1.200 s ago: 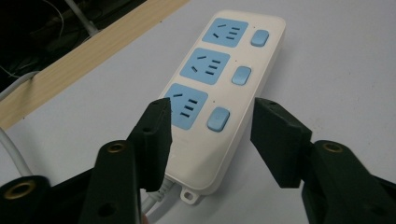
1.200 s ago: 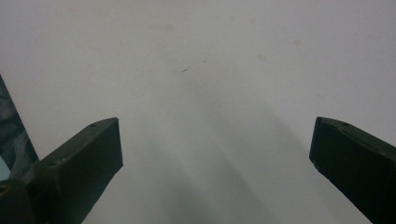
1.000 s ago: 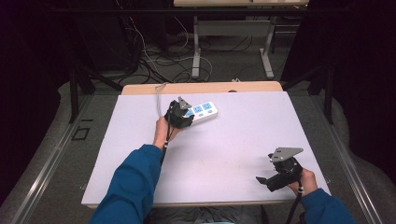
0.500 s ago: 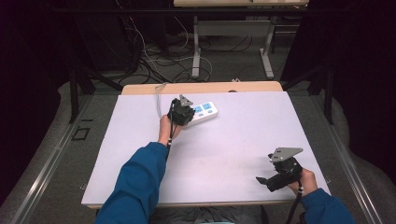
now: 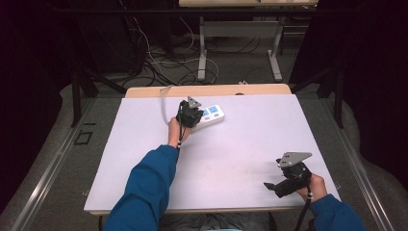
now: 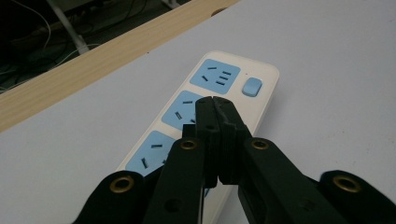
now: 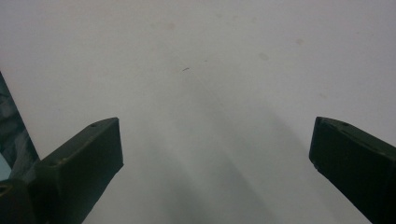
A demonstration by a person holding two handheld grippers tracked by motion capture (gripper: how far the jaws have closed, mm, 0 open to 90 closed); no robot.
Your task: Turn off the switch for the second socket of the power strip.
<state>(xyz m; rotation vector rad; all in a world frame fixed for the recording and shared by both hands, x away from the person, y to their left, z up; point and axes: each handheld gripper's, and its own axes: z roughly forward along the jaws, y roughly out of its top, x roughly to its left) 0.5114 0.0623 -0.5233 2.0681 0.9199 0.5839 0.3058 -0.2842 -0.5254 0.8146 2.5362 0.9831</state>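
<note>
The left gripper (image 5: 191, 114) is hovering over the power strip (image 5: 210, 115), which is lying flat near the far edge of the white surface (image 5: 250, 139), a little left of its middle, with its pale cable curling off toward the far left; in the left gripper view the two black jaws are pressed together with nothing between them, and the left gripper's tip (image 6: 215, 105) is sitting just above the middle blue socket (image 6: 184, 112) of the three, with the blue switch (image 6: 252, 87) at the strip's far end, beside the last socket; whether the tip is touching the plastic I cannot tell; the step in hand appears to be working the strip with a closed tip, probably heading for that switch; the next move would call for sliding the tip past the end socket and pressing down squarely on the button, gently enough that the light strip is not skidding along the surface; the right gripper (image 5: 274, 186) is resting near the near right corner, well apart from the strip, its jaws standing wide and holding nothing, with bare surface showing between them in the right gripper view
</note>
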